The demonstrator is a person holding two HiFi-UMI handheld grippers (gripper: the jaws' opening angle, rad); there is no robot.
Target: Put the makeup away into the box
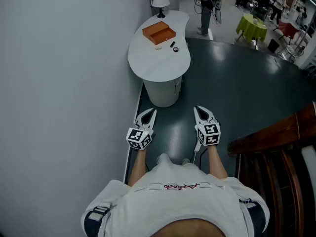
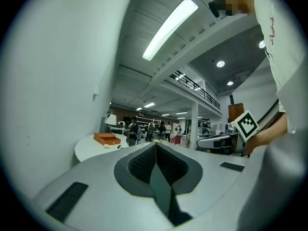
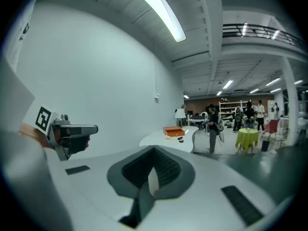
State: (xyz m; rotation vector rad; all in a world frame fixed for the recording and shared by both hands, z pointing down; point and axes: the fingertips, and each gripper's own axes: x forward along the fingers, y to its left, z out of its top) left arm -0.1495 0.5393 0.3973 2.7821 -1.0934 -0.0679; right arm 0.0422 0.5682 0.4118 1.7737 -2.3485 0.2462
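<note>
Okay, box: the orange box (image 1: 159, 33) sits on the white table (image 1: 148, 65), dead ahead at twelve o'clock and well apart from me.
Makeup: a dark piece (image 1: 175, 49) and a pale piece (image 1: 159, 47) lie on the tabletop near the box, between its four and six o'clock; too small to name from here.
Left gripper (image 1: 147, 115): pressed together, nothing in it, pointing level.
Right gripper (image 1: 203, 113): pressed together too, empty, tipped slightly down.
Step in hand: getting to the table, I reckon; nothing is picked up yet.
Doing it well: I head straight for twelve, keep clear of the wall (image 1: 59, 83) at nine o'clock, and spread the jaws before reaching.
First pick: probably the dark piece with the right gripper, since it lies on that side.
Risk: small pieces may skid on the smooth top, so I come down over them rather than sweeping.
</note>
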